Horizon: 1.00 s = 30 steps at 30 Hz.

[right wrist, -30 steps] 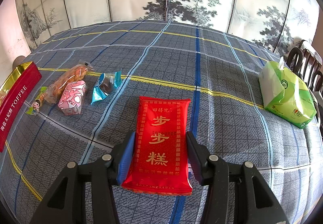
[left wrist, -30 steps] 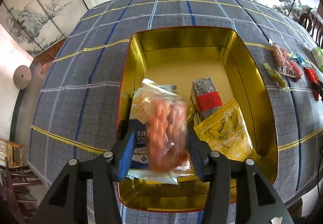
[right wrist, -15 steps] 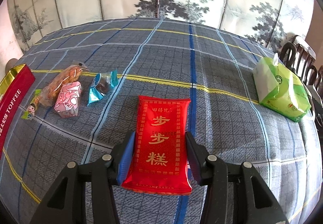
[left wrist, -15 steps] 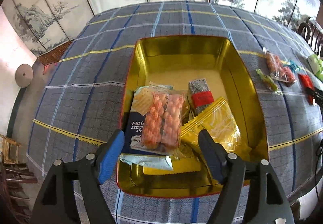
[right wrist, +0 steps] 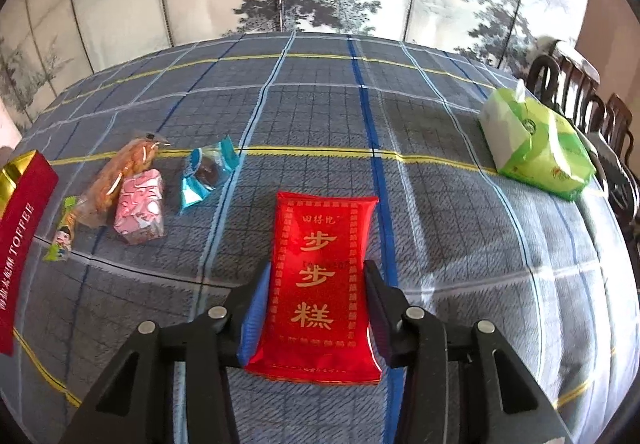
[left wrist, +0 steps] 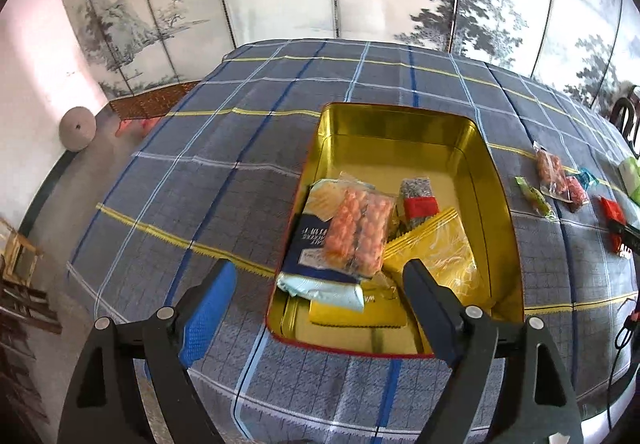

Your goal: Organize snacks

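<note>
Left tool (left wrist: pixel 316 292) spread, just opening, empty, above gold tin (left wrist: pixel 496 179) of snacks, right tool (right wrist: pixel 316 300) closing, seemingly pinching red packet (right wrist: pixel 320 284) on table (right wrist: pixel 460 244)

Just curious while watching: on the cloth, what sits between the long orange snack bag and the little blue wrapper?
In the right wrist view, a pink wrapped snack lies between the orange snack bag and the blue wrapper, leaning against the orange bag.
</note>
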Tool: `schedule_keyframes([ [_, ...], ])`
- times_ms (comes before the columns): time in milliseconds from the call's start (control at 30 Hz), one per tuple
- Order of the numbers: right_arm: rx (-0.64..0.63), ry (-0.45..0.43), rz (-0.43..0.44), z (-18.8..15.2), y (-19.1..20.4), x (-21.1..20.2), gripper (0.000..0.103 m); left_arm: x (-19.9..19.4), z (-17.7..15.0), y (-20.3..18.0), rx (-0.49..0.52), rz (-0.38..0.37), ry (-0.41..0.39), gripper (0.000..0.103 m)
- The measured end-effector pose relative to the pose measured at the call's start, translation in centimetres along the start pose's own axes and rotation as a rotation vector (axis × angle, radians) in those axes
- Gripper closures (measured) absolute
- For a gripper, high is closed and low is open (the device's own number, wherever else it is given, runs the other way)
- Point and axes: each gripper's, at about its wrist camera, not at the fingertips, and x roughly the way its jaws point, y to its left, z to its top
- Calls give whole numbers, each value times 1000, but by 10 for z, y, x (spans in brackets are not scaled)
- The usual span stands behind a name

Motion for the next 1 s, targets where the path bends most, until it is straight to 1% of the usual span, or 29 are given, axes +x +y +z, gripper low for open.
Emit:
schedule_keyframes([
  [67,19,-4,1,-2,4,-7,58,-3,-2,1,-2,4,-9,19],
  [133,29,-11,6,-2,9,-15,58,-4,-4,3,-12,-7,-10,14],
  [200,22,-33,8,0,18,-27,58,-5,-7,6,-31,-27,-5,14],
  [300,0,-66,38,3,39,-47,58,-5,-9,8,-40,-39,3,14],
  [333,-12,-74,71,4,50,-55,58,-6,-10,9,-40,-37,2,14],
  [400,-33,-82,101,5,68,-64,58,-8,-12,11,-43,-34,-2,14],
  [533,-99,-74,192,5,118,-79,58,-10,-16,21,-66,-32,0,14],
  [733,-175,-63,310,-2,187,-94,58,-14,-21,41,-104,2,1,14],
  [867,-231,-59,360,-6,226,-101,58,-15,-24,52,-127,15,1,14],
  [1000,-258,-47,385,-10,252,-102,58,-16,-26,58,-129,32,2,14],
])
